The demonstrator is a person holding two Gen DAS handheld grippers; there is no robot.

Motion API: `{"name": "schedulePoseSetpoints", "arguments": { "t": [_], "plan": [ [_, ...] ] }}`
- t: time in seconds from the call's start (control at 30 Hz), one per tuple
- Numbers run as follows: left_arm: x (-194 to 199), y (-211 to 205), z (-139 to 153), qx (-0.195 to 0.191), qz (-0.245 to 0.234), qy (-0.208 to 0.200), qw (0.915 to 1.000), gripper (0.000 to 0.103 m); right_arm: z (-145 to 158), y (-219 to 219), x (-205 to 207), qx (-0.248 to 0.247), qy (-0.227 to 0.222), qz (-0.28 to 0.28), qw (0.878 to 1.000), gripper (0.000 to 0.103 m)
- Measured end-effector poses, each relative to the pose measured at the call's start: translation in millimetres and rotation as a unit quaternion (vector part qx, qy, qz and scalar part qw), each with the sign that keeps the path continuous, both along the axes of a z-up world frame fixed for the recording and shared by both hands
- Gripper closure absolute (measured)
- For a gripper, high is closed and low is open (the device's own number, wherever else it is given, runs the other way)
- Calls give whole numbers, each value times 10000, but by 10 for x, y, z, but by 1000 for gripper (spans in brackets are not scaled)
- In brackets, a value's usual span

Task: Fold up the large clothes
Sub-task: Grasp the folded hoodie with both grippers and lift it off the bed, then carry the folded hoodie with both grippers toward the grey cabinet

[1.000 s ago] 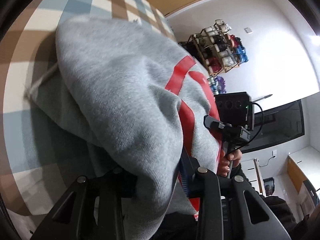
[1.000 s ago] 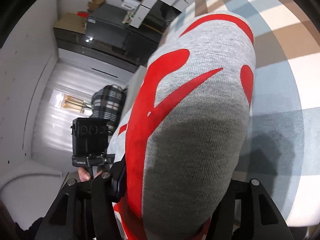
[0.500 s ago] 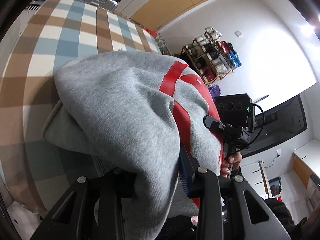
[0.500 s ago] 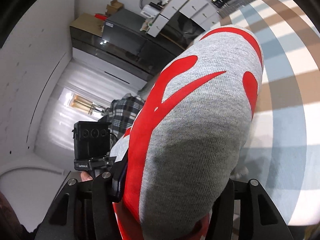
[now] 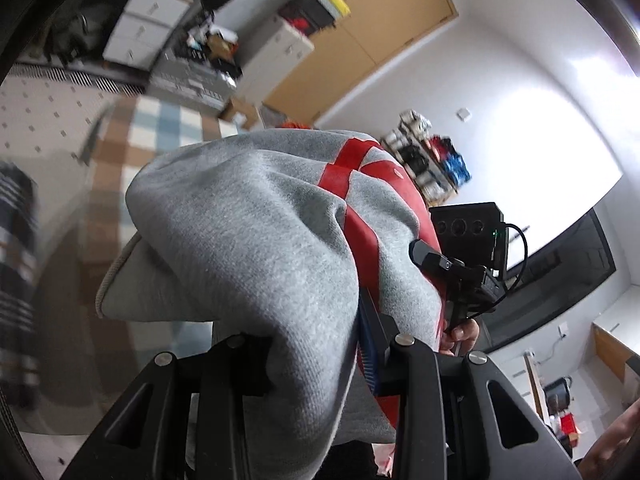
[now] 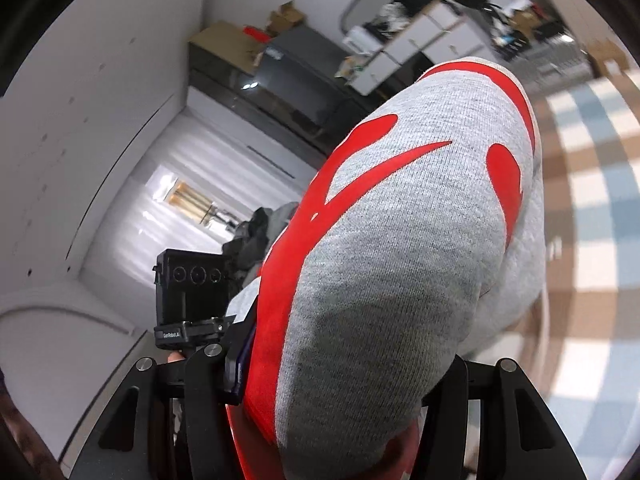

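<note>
A grey sweatshirt with red print bulges thickly between both sets of jaws and hangs above the checked surface. My left gripper is shut on a thick bunch of its grey cloth. In the right wrist view the same sweatshirt fills the middle, and my right gripper is shut on it too. The fingertips of both grippers are buried in cloth. The right gripper also shows at the right of the left wrist view, with a hand under it. The left gripper shows at the left of the right wrist view.
The blue, brown and white checked surface lies below and beyond the garment. White drawers and clutter stand at the far end of the room. A shoe rack lines a white wall, and a dark cabinet stands near curtains.
Both grippers have risen with the sweatshirt, lifting it off the checked surface. The views have tipped up, so more of the room and less of the surface shows.
</note>
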State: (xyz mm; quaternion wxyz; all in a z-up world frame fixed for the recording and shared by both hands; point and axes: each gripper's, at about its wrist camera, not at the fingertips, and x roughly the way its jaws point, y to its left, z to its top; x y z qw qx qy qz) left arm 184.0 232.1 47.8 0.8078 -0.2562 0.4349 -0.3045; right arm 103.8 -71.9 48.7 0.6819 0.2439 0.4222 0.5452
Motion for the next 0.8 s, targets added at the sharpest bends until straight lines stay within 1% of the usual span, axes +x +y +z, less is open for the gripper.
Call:
{"name": "schedulePoseSetpoints", "arguments": {
  "t": [0.13,0.17,0.27,0.4,0.47,0.5,0.53,0.6,0.63,0.67,0.7,0.73,0.77,0.8],
  "plan": [
    [-77,352,438,204,374,-270,9987,75,355,457,71,187,-134,269,9994,48],
    [-104,468,549,243,488,-334,9980,75,462,632,89,250,-163,354,9989,48],
    [-180,759,782,460,819,-498,9943,75,718,1078,110,390,-319,548,9972,48],
    [-224,1168,952,595,1291,-550,9883,75,979,1751,140,531,-526,796,9940,48],
    [-231,1372,1034,776,1394,-622,9852,75,1028,2051,149,685,-628,899,9916,48],
    [-221,1410,1021,801,1469,-639,9838,75,1007,2191,147,786,-655,938,9903,48],
    [-215,1499,975,837,1560,-586,9825,75,960,2254,150,874,-619,961,9896,48],
    [-180,1571,796,1169,1648,-436,9784,75,689,2515,164,1084,-297,1048,9881,48],
    [-158,1640,629,1262,1741,-243,9763,75,516,2615,150,1107,-160,1058,9881,48],
    [-114,1698,427,1391,1778,-9,9742,75,282,2738,128,1115,70,1079,9879,48],
    [-115,1771,297,1555,1800,176,9711,75,60,2823,99,1102,284,1132,9870,47],
    [-85,1845,35,1755,1810,488,9665,75,-228,2952,52,1018,510,1206,9862,47],
    [-52,1933,-257,1823,1876,829,9616,75,-562,3088,-29,832,691,1245,9863,48],
    [-17,2006,-465,1814,1923,1124,9579,75,-850,3167,-115,584,870,1288,9861,48]
  ]
}}
